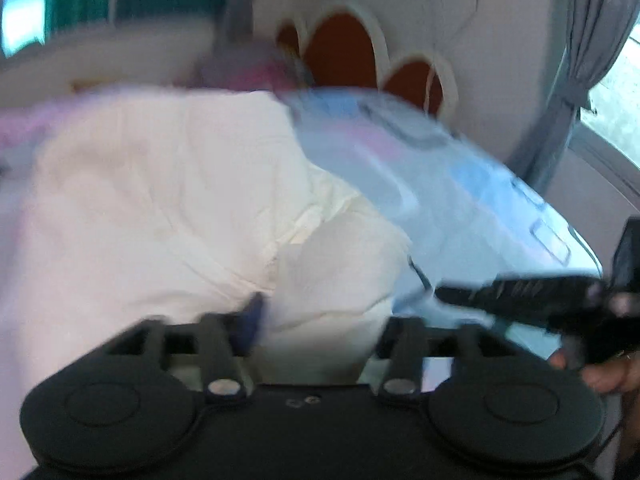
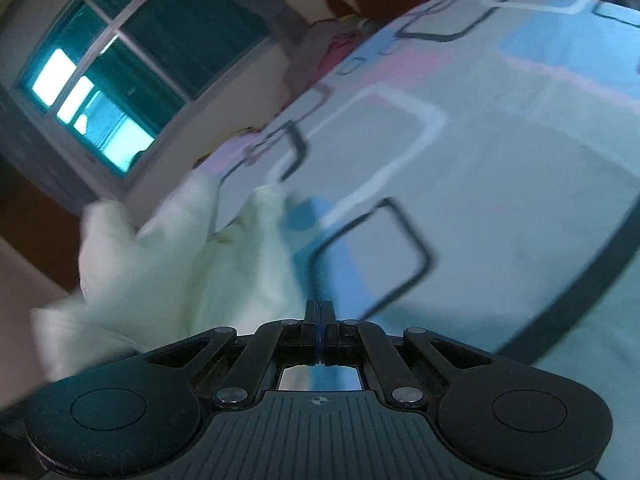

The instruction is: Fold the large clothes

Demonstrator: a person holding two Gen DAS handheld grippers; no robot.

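Observation:
A large white garment lies rumpled on a bed with a pale blue patterned sheet; motion blurs the picture. My left gripper is open over it, jaws wide, with a fold of the white cloth between and beyond the fingers and the pads not pressing it. My right gripper comes in from the right, held by a hand, its tip at the garment's edge. In the right wrist view the right gripper is shut. The white garment bunches just left of its tips, and I cannot tell whether cloth is pinched.
The sheet fills the right wrist view. A pink pile of clothes sits at the bed's far end, under a wall with brown petal shapes. A grey curtain hangs at the right. A window shows at upper left.

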